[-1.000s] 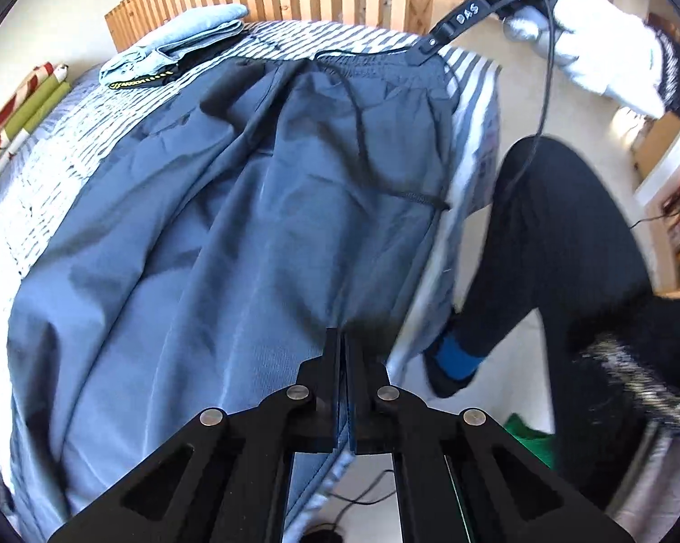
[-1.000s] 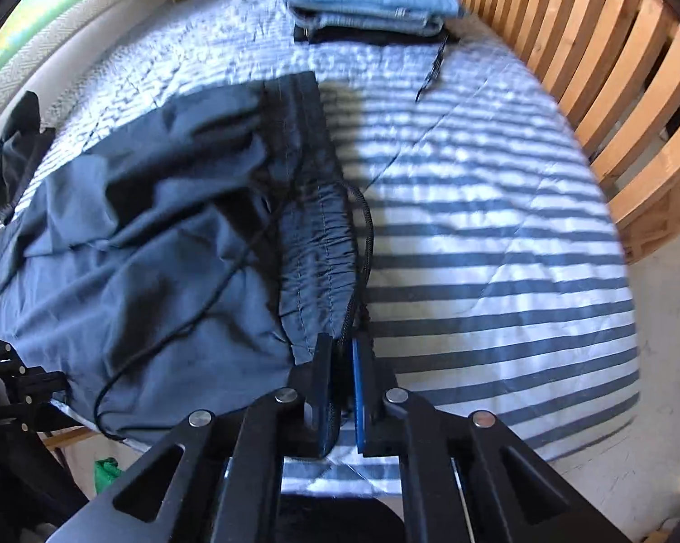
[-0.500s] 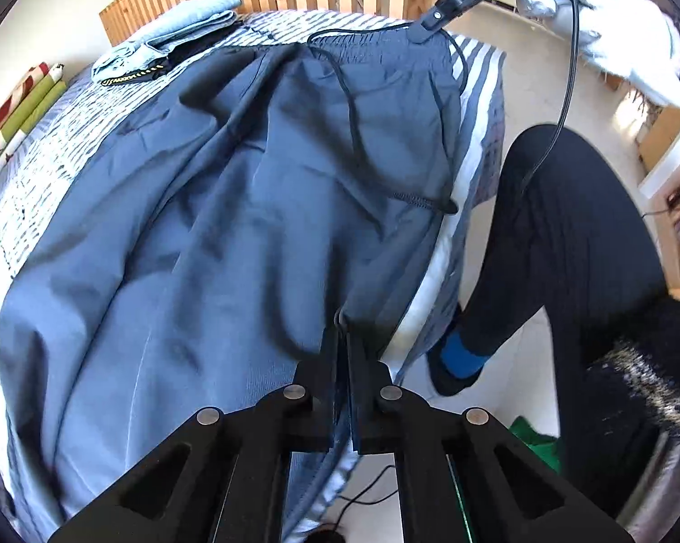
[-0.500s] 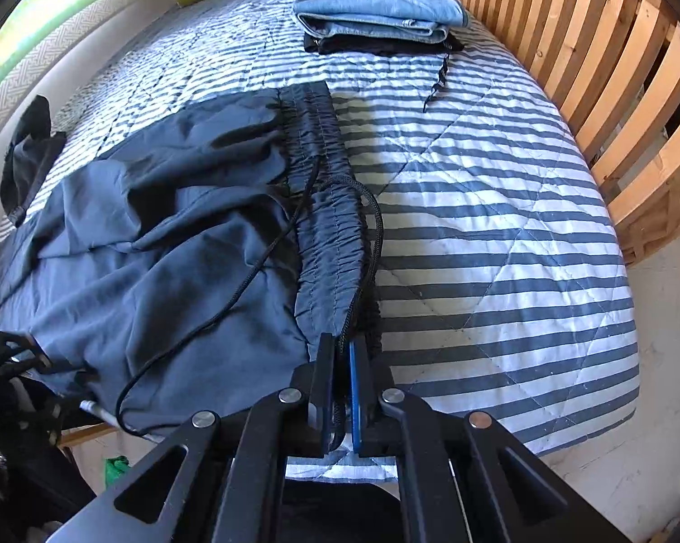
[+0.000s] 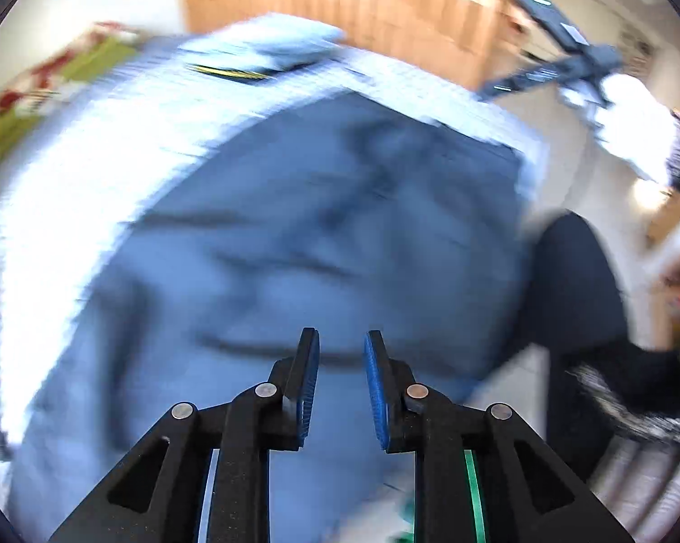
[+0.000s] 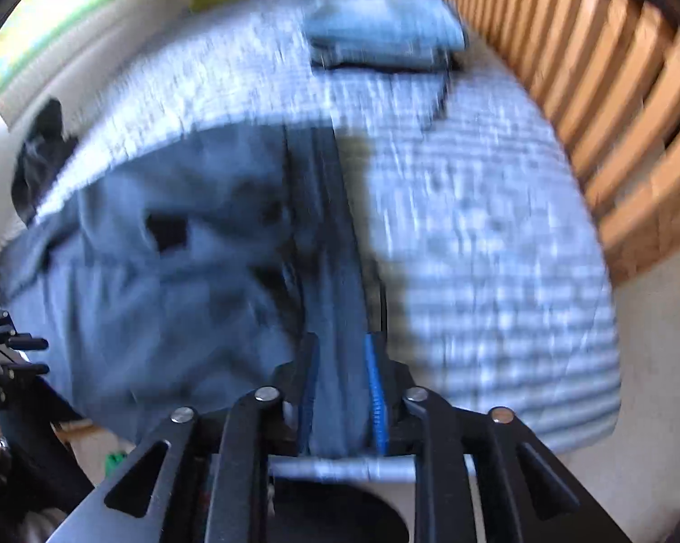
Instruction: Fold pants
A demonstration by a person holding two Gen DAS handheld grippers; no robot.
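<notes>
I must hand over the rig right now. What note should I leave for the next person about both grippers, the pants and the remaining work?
Left gripper: fingers opening, nothing between them, above the dark blue pants.
Right gripper: fingers opening; waistband cloth lies between them, not pinched as far as the blur shows.
Pants: spread flat on the striped bed cover, waistband toward the wooden slats.
Folded jeans sit at the far end.
Done: pants laid out. Left: all the folds, it seems.
</notes>
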